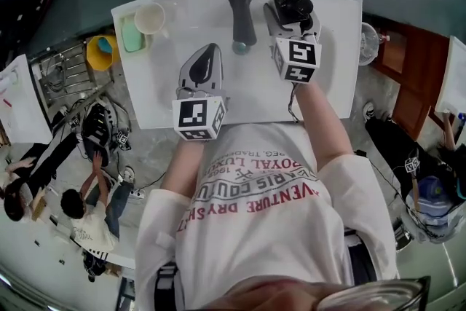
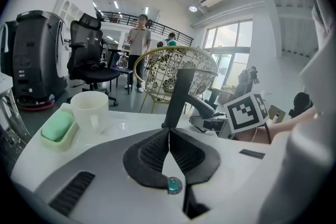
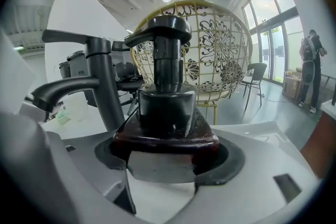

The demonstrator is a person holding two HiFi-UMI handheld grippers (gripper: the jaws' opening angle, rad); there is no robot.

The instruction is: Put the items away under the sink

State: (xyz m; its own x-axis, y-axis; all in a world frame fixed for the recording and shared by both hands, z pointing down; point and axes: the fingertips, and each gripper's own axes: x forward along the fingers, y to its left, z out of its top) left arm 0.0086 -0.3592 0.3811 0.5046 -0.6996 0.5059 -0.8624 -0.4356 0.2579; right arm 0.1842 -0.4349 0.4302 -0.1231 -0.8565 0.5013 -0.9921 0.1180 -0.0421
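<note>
Head view, shirt (image 1: 255,193): white cloth, red and grey print upside down from here, "ROYAL" legible.
Left hand-held gripper (image 1: 210,49) (image 2: 169,134): jaws pressed together with nothing between them; ribbed black pads; it lies over the surface.
Marker cubes (image 1: 199,117): white, with black square patterns, one on each hand-held gripper.
Right hand-held gripper (image 1: 291,18) (image 3: 168,152): clamped on the bottle.
Bottle (image 1: 297,6) (image 3: 164,107): dark glossy body, black pump top, pale label whose print I cannot read; held at the surface's far edge, just right of the faucet.
Surface (image 1: 175,84): smooth, white, rectangular.
Faucet (image 1: 240,14) (image 2: 178,97): matte black, round column.
Soap dish (image 1: 124,36): pale, holds a green soap bar (image 1: 132,34) (image 2: 58,126); far left corner.
Cup (image 1: 149,18) (image 2: 90,107): white, round, touching the dish.
Bucket (image 1: 102,53): yellow, on the floor left, something blue inside.
Chair (image 3: 220,44): egg-shaped yellow lattice beyond the surface.
</note>
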